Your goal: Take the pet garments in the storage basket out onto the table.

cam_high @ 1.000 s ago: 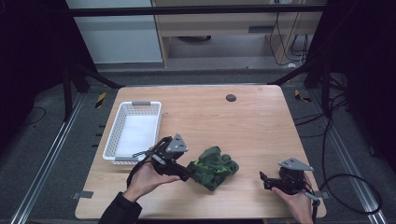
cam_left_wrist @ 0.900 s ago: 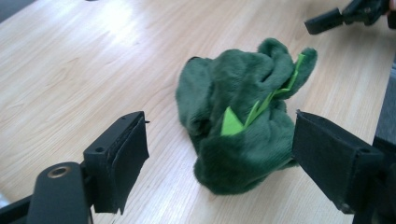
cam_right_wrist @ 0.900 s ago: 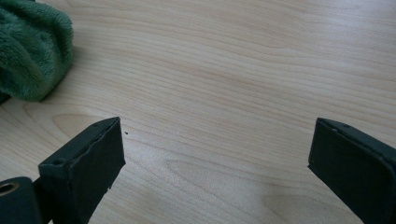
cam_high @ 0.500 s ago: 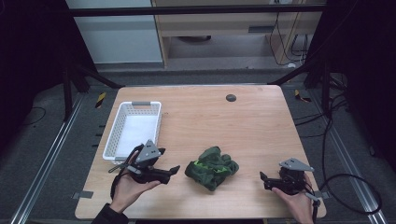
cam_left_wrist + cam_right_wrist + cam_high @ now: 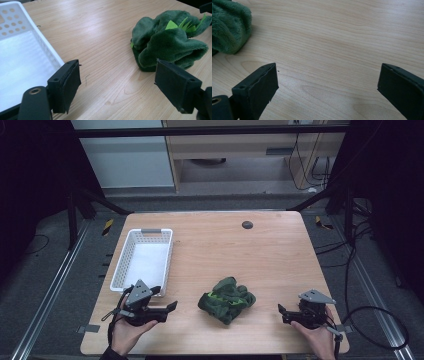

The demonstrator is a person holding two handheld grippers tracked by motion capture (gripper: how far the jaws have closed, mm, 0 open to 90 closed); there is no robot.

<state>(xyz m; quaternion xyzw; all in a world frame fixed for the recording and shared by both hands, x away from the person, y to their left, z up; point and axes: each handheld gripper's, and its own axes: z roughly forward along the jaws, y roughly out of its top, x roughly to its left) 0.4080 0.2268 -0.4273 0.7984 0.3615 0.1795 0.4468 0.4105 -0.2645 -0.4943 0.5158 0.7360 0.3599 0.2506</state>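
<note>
- Bench (image 5: pixel 260 250): light wood top, rectangular, standing on a dark carpeted floor.
- Green plush item (image 5: pixel 226 299): crumpled dark green fleece with bright green spiky trim, lying on the bench near its front edge, roughly midway between the two grippers. Touched by neither. What kind of item it is cannot be told from its bundled shape, possibly a soft toy or a garment.
- White basket (image 5: pixel 143 258): perforated plastic, rectangular, set on the left part of the bench; nothing inside it in the high view or the left gripper view.
- Left gripper (image 5: pixel 169 307): held in the person's left hand (image 5: pixel 127 332) at the front left of the bench, just beside the basket's near corner. Jaws spread wide, nothing between them; they point toward the plush item, which lies apart from them.
- Right gripper (image 5: pixel 281 310): held in the right hand (image 5: pixel 316 337) at the front right. Jaws likewise spread, over bare wood, with the plush item's edge off to their left.
- Small dark round disc (image 5: pixel 247 224): far side of the bench.
</note>
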